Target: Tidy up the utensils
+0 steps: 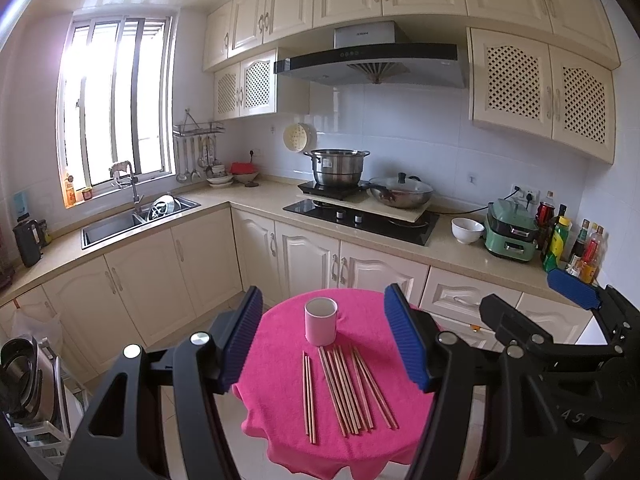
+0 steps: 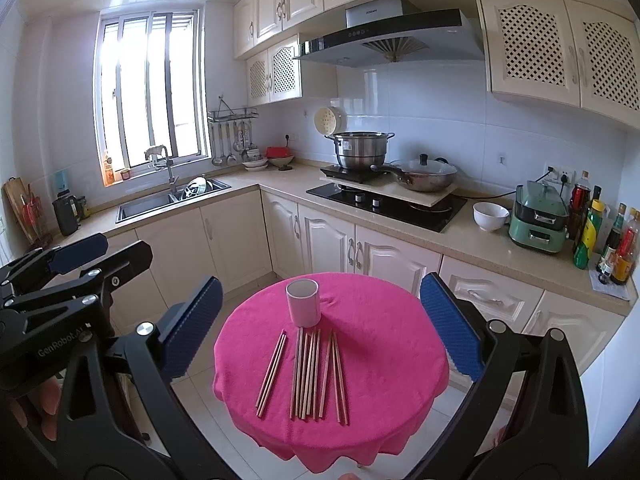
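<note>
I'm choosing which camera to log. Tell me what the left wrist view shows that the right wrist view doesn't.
Only the left wrist view: a dark appliance on a rack at lower left. Only the right wrist view: a wooden cutting board leaning at the counter's far left. Both: the pink table, white cup, loose chopsticks, and both open hand-held grippers, left and right.

From my right wrist camera I see the right gripper held above a round table draped in pink, its blue pads spread wide. A white cup stands upright, wooden chopsticks lying just before it. The left gripper sits at far left.
</note>
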`<action>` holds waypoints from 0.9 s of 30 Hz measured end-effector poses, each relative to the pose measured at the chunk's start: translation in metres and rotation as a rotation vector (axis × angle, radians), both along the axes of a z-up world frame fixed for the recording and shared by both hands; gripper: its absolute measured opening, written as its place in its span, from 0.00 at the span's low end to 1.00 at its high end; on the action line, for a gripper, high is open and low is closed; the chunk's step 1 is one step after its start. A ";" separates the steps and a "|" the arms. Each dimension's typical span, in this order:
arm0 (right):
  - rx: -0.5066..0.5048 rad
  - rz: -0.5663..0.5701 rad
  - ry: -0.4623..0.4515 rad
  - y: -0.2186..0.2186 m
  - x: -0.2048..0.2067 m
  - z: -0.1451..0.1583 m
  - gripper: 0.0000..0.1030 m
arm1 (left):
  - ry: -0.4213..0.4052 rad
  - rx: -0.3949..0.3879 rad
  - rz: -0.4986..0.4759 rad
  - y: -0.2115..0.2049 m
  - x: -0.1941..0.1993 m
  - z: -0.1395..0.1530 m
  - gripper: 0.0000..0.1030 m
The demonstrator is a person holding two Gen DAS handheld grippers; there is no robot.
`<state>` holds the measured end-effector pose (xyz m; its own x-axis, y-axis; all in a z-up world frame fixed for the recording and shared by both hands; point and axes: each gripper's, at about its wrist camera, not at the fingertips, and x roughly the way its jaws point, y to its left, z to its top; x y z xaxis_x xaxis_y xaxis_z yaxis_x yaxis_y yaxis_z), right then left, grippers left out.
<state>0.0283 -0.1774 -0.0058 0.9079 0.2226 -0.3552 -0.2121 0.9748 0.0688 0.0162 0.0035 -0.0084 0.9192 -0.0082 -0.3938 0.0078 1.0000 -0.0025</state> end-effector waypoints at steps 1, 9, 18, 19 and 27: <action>-0.001 -0.001 -0.001 0.001 0.000 0.000 0.94 | 0.001 0.000 -0.002 0.001 0.000 0.000 0.61; -0.003 -0.013 0.007 0.011 -0.002 -0.004 0.94 | 0.015 0.002 -0.017 0.007 0.004 -0.006 0.61; -0.008 -0.026 0.068 0.016 0.020 -0.022 0.94 | 0.058 0.006 -0.021 0.013 0.025 -0.021 0.61; -0.005 -0.021 0.077 0.016 0.027 -0.024 0.94 | 0.062 0.007 -0.018 0.013 0.030 -0.021 0.61; 0.012 0.039 0.148 0.010 0.094 -0.051 0.94 | 0.146 0.031 0.015 0.004 0.095 -0.050 0.61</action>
